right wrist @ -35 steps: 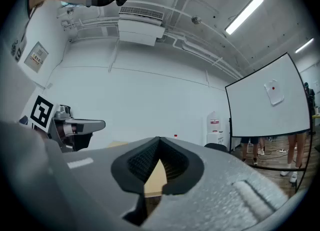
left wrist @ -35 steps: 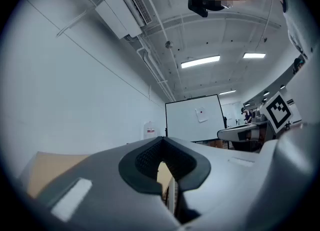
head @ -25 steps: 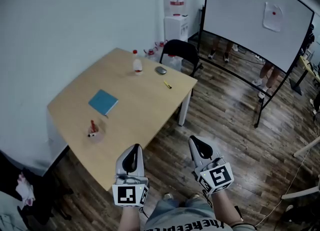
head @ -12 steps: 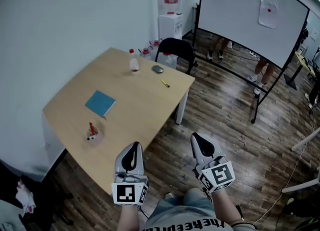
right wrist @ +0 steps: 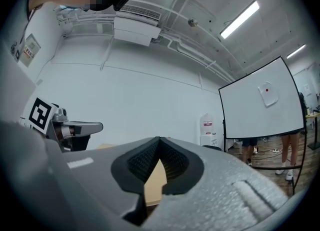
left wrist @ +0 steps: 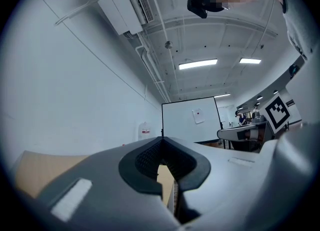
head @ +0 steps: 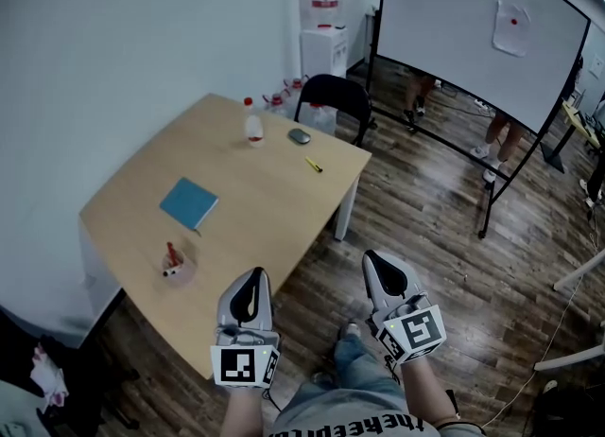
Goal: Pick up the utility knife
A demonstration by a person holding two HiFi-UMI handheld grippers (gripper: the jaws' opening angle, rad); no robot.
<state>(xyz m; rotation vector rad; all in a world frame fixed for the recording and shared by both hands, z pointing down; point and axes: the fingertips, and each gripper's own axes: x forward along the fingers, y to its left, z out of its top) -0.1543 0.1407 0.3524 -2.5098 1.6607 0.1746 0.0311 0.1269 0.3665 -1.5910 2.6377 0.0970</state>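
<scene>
- Two tools, one in each hand, are held low in the head view, side by side and apart from each other.
- The left tool (head: 253,280) has its jaws closed tip to tip with nothing between them. In the head view it overlaps the near edge of the surface (head: 255,213).
- The right tool (head: 376,267) is also fully closed and empty, and it is over the wooden floor (head: 444,236).
- One utility knife (head: 314,165), yellow, lies flat near the far right corner of the surface, well apart from both tools. It is too small to tell whether the blade is out.
- Four other things are on the surface:
  - one blue book (head: 188,203) near the middle
  - one clear bottle (head: 253,127) with a red cap, at the far end
  - one grey oval thing (head: 300,136) just beside the knife
  - one pinkish holder (head: 178,262) with something red in it that is hard to make out
- One black chair (head: 333,98) stands at the far corner.
- One water dispenser (head: 322,40) stands by the wall.
- One whiteboard (head: 473,28) hides all but the legs of the people (head: 496,134) behind it; at least two can be counted.
</scene>
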